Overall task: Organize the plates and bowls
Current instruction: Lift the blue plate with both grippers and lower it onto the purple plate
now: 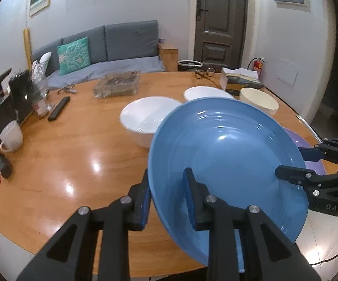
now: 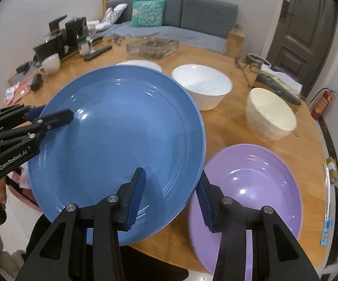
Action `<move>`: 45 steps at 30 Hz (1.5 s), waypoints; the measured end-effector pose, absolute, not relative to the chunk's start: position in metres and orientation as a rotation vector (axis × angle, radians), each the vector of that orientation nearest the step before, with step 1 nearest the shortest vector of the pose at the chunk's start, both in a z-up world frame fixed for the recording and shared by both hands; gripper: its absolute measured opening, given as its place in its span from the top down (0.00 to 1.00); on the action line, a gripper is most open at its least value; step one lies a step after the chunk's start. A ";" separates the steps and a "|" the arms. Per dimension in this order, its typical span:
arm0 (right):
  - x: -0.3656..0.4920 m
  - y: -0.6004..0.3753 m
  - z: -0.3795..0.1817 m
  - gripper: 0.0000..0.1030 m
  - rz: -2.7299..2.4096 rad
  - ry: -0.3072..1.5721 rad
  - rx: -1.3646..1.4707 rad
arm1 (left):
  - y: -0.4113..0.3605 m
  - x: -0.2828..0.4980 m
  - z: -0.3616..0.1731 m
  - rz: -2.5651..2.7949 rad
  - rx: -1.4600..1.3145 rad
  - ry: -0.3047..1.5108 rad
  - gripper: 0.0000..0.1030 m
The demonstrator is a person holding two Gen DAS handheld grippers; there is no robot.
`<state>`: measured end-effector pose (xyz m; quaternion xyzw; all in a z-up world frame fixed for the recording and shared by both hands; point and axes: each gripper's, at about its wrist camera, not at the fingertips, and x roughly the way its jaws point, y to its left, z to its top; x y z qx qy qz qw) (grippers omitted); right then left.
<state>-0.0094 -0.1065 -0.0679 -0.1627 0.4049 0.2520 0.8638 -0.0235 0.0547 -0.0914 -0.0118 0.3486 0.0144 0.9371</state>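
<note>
Over the bench (image 2: 243, 126) we are carrying the blue plate (image 2: 122, 126), left of the purple plate (image 2: 257, 187); left tool (image 1: 166, 196) and right tool (image 2: 171, 199) are gripping its rim. Next likely calls for stacking it.

My round wooden surface (image 2: 215, 121), crowded with dishes.
On it I see a purple plate (image 2: 250, 187), two white bowls (image 2: 201, 85) (image 2: 270, 114), a mug (image 2: 50, 64), a remote (image 2: 97, 53) and a glass tray (image 2: 151, 46).
</note>
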 end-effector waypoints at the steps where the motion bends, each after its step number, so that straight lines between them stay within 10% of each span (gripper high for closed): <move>1: -0.010 -0.112 -0.066 0.63 0.524 0.841 -0.330 | 0.048 -0.021 -0.088 0.027 -0.014 0.708 0.77; 45: 0.017 -0.312 -0.099 0.61 0.375 0.815 -0.005 | -0.132 0.064 -0.126 -0.146 0.232 0.874 0.75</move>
